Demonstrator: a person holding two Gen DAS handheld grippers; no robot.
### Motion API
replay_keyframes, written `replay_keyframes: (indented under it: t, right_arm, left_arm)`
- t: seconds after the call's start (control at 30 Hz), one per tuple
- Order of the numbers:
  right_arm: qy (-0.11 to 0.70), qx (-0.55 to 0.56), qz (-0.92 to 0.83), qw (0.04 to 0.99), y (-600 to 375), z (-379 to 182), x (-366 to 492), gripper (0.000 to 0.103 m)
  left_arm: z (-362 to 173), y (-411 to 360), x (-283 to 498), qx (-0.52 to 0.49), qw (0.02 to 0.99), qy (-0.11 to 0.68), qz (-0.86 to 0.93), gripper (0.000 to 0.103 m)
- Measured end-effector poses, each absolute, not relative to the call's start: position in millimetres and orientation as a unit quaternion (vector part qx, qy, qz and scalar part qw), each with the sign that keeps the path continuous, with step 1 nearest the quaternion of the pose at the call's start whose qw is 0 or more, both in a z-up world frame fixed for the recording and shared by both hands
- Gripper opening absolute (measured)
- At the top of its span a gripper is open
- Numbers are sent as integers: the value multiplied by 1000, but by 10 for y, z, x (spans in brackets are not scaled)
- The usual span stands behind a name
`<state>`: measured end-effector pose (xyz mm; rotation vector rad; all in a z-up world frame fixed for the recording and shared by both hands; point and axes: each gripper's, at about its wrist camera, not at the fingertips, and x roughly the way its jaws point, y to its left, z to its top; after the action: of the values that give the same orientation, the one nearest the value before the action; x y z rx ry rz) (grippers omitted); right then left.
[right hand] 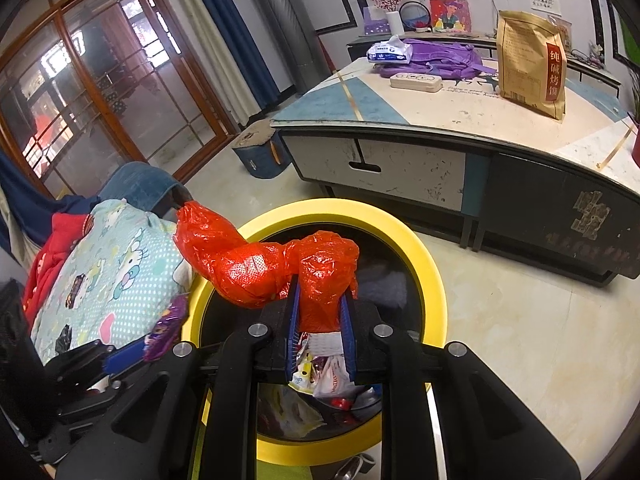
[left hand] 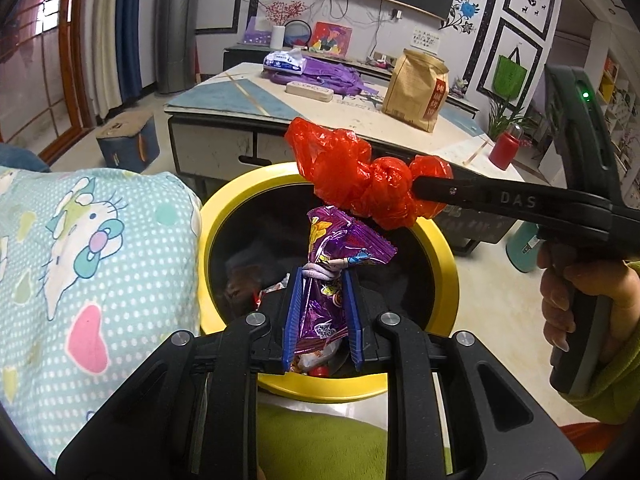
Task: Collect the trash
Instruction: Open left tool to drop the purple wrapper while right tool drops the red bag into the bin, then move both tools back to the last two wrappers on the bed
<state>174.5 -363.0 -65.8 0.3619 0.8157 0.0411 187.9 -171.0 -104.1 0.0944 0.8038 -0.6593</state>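
- The yellow-rimmed bin (left hand: 440, 240) sits on the floor beside the table (left hand: 360, 120), open and part full.
- The red bag (right hand: 280, 268) hangs over the bin's mouth, clamped in the right claw (right hand: 320, 312); release it only once it is clear of the rim at 12 o'clock.
- The purple wrapper (left hand: 332, 264), clamped in the left claw (left hand: 322, 312), hangs over the centre; drop it straight down.

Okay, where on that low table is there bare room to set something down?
The near half of the low table is bare, from the front edge up to the white power strip and brown paper bag. The far end is crowded: tissue pack, purple cloth.
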Motion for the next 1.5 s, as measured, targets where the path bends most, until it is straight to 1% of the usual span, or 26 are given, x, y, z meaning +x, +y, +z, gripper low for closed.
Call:
replay_keyframes:
  t: [0.07,0.1,0.13,0.17,0.2,0.27,0.3,0.33,0.37,0.4,0.57,1.13,1.5]
  right_arm:
    - [395,178,18,901,-3643,-666,1752,27]
    - [395,180,17,901,-3651,-668,1750,29]
    - [394,182,15,901,-3664,-670,1748,37]
    - [392,188,11,901,-3684,-667,1738,45]
    - [390,192,10,901,-3698,-664,1735,48]
    - [386,198,5,901,-3727,-651,1729,53]
    - [385,200,3,901,-3736,-645,1725,55]
    - [384,202,2,901,-3746,-641,1724,60]
    - [381,206,1,901,-3754,-634,1714,64]
    - [379,207,-1,902,-3757,-627,1711,65]
    - [373,200,-2,906,-3738,-584,1698,71]
    - [335,152,41,929,-3342,-271,1599,73]
    - [302,116,97,941,-2783,-100,1476,77]
  left_arm:
    - [-1047,-1714,1911,43,870,383,-309,15]
    - [-1050,-1707,1922,41,869,385,-308,21]
    - [-1050,-1701,1933,39,869,386,-306,25]
    - [-1047,-1690,1938,38,871,385,-303,35]
    - [-1043,-1683,1932,37,872,384,-300,45]
    - [-1029,-1643,1921,31,875,383,-294,53]
    - [-1022,-1627,1920,29,876,383,-291,61]
    - [-1011,-1610,1920,26,877,382,-289,66]
    - [-999,-1588,1918,23,879,381,-287,81]
    - [-979,-1562,1914,19,882,379,-280,92]
    - [-882,-1465,1887,10,891,368,-265,92]
    - [-502,-977,1743,7,933,304,-192,92]
    - [-286,-427,1681,-14,957,265,-119,92]
